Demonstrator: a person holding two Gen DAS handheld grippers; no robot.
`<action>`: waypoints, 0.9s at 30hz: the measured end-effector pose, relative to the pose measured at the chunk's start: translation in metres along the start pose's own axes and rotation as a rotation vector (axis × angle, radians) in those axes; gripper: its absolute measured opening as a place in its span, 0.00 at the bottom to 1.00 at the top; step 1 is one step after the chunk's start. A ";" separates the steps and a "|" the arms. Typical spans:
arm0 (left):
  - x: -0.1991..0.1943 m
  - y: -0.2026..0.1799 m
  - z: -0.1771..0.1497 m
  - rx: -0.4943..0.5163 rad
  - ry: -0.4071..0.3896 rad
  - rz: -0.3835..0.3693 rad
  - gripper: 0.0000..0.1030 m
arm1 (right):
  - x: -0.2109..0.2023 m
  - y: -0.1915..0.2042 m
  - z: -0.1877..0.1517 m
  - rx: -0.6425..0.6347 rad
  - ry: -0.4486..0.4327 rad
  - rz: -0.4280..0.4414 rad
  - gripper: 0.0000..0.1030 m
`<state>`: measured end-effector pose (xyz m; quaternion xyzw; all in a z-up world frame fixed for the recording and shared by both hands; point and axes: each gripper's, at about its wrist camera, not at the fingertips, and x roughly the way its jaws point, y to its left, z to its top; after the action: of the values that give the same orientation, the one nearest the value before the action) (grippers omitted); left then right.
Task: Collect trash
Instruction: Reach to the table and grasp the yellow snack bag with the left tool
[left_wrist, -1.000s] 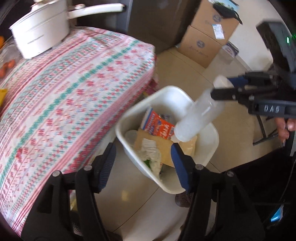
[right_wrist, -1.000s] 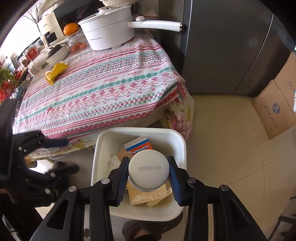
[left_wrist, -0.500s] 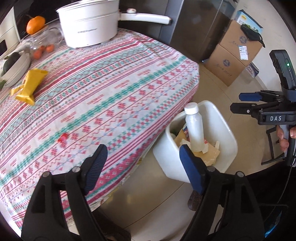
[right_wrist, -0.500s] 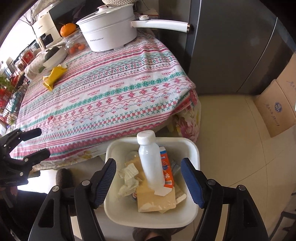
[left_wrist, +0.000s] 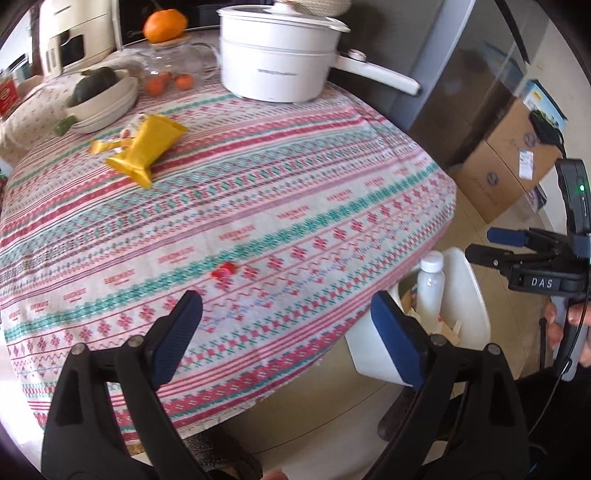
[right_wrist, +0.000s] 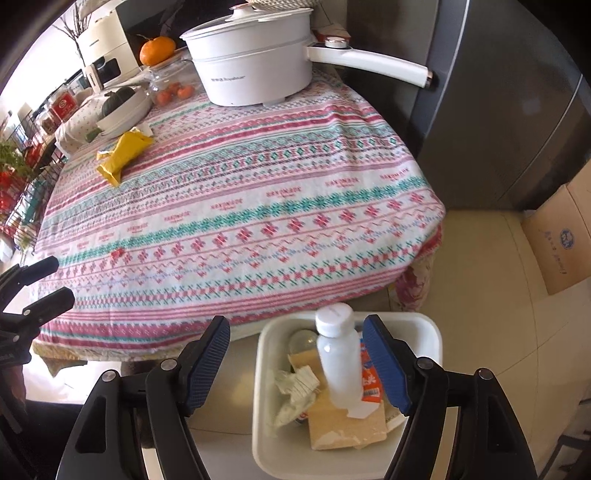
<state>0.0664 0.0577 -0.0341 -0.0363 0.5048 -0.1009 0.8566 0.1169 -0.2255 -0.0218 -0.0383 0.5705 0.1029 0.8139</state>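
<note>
A white bin (right_wrist: 436, 332) stands on the floor by the table's corner, holding a white plastic bottle (right_wrist: 338, 354) upright among paper, cardboard and an orange carton. The bin (left_wrist: 469, 295) and bottle (left_wrist: 430, 286) also show in the left wrist view. A yellow wrapper (left_wrist: 144, 147) lies on the patterned tablecloth (left_wrist: 258, 206); it also shows in the right wrist view (right_wrist: 123, 153). A small red scrap (left_wrist: 222, 271) lies near the cloth's front, also in the right wrist view (right_wrist: 117, 253). My left gripper (left_wrist: 284, 332) is open and empty over the table edge. My right gripper (right_wrist: 295, 362) is open and empty above the bin.
A white pot (left_wrist: 280, 55) with a long handle, a bowl with a dark vegetable (left_wrist: 99, 92), an orange (left_wrist: 164, 24) and a glass jar stand at the table's back. A grey fridge (right_wrist: 498, 110) and cardboard boxes (left_wrist: 506, 162) stand to the right.
My right gripper opened and let go of the white bottle, which now stands in the bin. Both grippers pulled back and up; the left one swung from the bin toward the table.
</note>
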 end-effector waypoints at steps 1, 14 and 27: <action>0.000 0.006 0.001 -0.011 -0.003 0.010 0.90 | 0.002 0.004 0.003 0.001 -0.001 0.005 0.74; 0.017 0.107 0.026 -0.141 -0.008 0.131 0.90 | 0.029 0.043 0.027 0.010 0.030 0.038 0.74; 0.073 0.121 0.113 0.022 -0.116 0.200 0.88 | 0.053 0.061 0.057 0.048 0.049 0.107 0.75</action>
<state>0.2156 0.1558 -0.0612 0.0177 0.4545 -0.0183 0.8904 0.1735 -0.1489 -0.0481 0.0092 0.5938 0.1315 0.7937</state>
